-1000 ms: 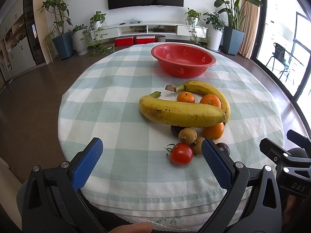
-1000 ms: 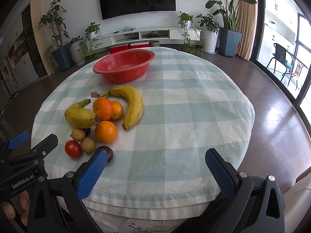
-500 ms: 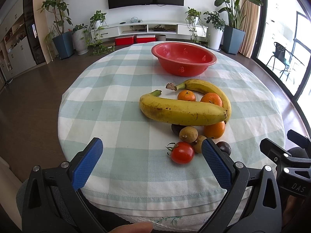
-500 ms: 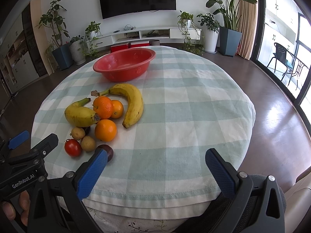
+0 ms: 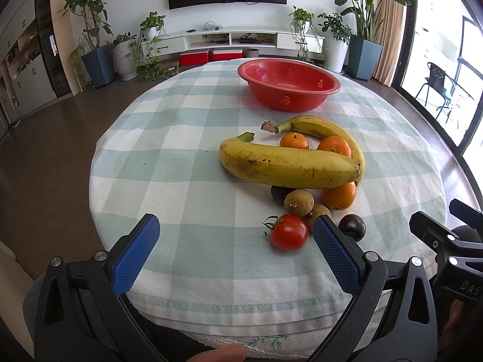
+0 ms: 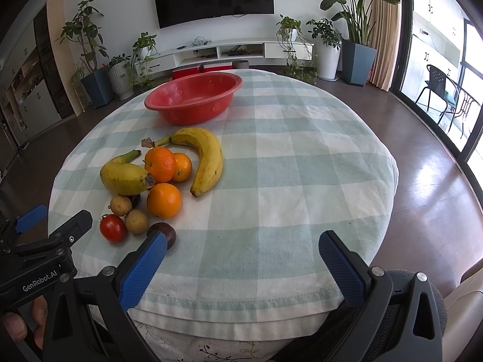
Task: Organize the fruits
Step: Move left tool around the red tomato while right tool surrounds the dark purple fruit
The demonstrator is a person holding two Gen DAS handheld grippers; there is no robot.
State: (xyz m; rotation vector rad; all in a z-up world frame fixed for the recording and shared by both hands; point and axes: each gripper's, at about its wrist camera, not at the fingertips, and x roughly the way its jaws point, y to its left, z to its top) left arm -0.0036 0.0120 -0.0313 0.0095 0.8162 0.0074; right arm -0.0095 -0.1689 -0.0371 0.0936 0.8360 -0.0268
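Both grippers, left (image 5: 235,250) and right (image 6: 243,259), hover fingers spread at the table's (image 6: 302,298) near edge.

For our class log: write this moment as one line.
left gripper: open | right gripper: open | fruit: on tablecloth | red bowl: empty

the big banana (image 5: 289,167) covers a dark fruit (image 5: 277,192) at its 6 o'clock, the orange (image 5: 338,194) half tucked under too. right claw's (image 6: 241,261) finger (image 6: 142,274) clips another dark fruit (image 6: 164,232).
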